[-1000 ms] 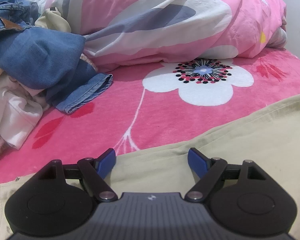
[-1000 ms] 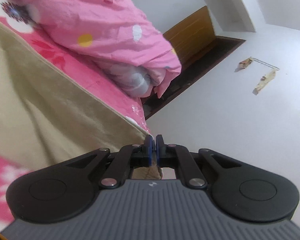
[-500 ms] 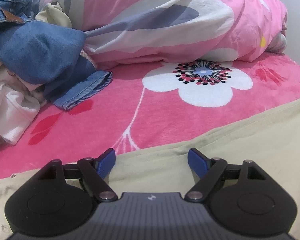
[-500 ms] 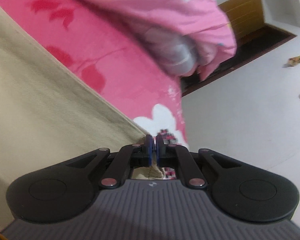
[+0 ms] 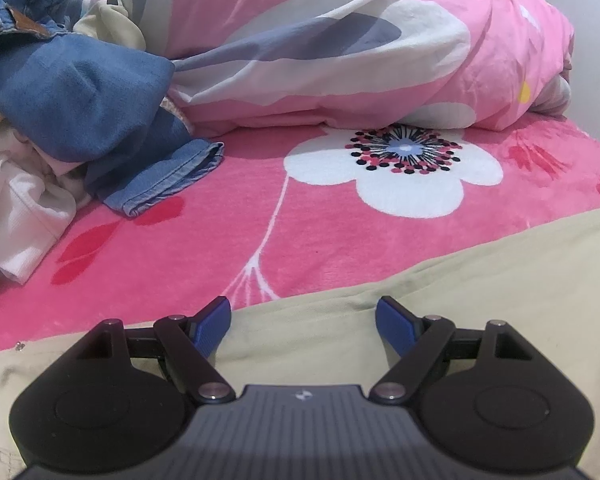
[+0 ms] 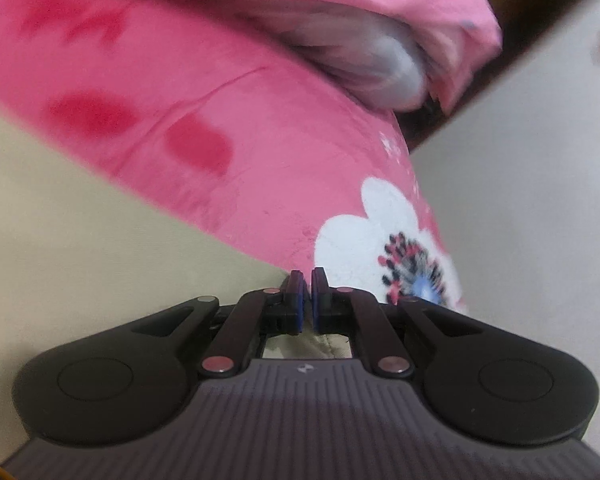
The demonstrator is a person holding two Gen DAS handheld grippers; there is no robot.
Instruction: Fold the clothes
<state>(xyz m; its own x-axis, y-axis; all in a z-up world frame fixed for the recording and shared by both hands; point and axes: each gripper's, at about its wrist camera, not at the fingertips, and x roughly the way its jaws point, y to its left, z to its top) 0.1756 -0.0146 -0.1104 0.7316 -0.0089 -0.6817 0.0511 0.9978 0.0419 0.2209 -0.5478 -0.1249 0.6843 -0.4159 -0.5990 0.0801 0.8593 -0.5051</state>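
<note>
Change: right gripper [image 6: 306, 294], clenched on the beige garment's [image 6: 80, 240] corner at lower centre, swung down towards the pink bedspread [image 6: 260, 128].
Left gripper [image 5: 303, 322]: released, hovering unmoved over beige cloth.
Meaning: corner probably being laid flat for folding.

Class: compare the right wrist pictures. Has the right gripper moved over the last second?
Yes. The right gripper, shut on the beige garment, has swung in low over the pink bedsheet; its white flower print, far off earlier, now sits beside the fingertips.

Plush blanket [image 5: 300, 232], matt khaki cloth garment [image 5: 480, 288].
</note>
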